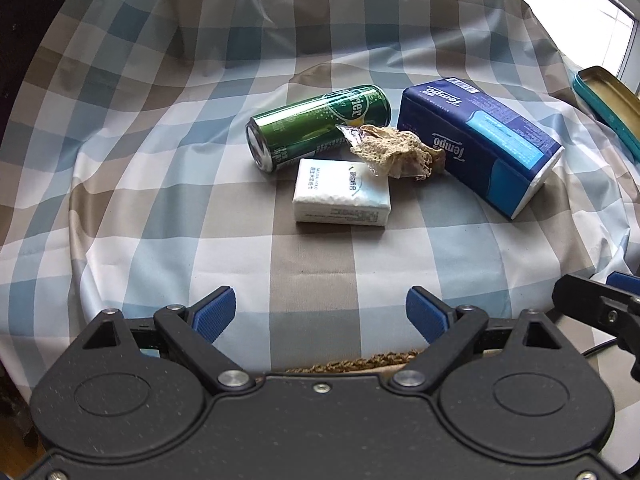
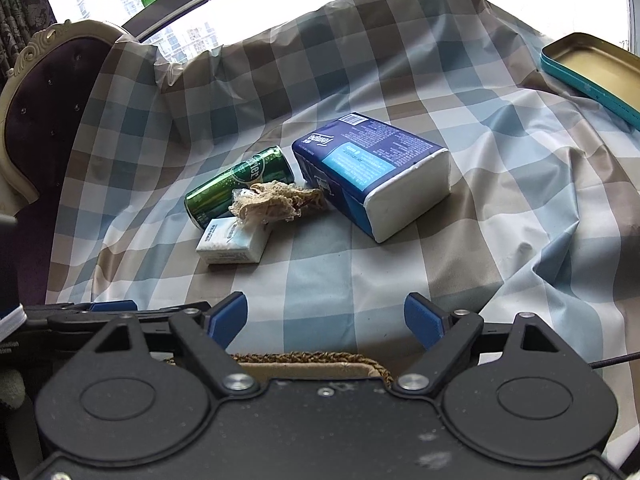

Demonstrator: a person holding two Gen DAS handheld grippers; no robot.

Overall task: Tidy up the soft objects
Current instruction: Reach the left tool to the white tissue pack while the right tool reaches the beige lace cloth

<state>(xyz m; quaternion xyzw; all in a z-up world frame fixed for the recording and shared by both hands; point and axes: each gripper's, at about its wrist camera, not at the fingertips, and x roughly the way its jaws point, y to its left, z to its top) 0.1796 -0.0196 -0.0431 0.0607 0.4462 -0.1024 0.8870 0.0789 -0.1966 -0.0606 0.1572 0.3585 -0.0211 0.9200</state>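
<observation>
Item one, left gripper: blue pads spread wide, nothing between them, held above bare checked cloth at the near edge of the scene. Item two, right gripper: pads likewise wide apart and empty, held just to the right of the left one, whose black frame shows at the left edge of the right wrist view. Item three, woven basket: only a braided rim shows, directly under the right gripper body at the near edge; contents hidden. Item four, small white tissue pack: the nearest of the cluster, lying flat, its far edge touching the green can and partly under the lace. Item five, crumpled beige lace piece with a scrap of clear wrapper: resting between can and blue pack, overlapping the white pack's far corner. Item six, green drink can: on its side, far left of the cluster; hard, so judged not part of the sorting. Item seven, large blue tissue pack: far right of the cluster, lying at an angle, soft. Item eight, teal tin lid: far right, well apart. Step in hand, as judged: approach, no soft item yet picked up. Next move calls for reaching forward to the white pack, closing across its narrow sides without dragging the lace or nudging the can, which could roll, then carrying it to the basket.
</observation>
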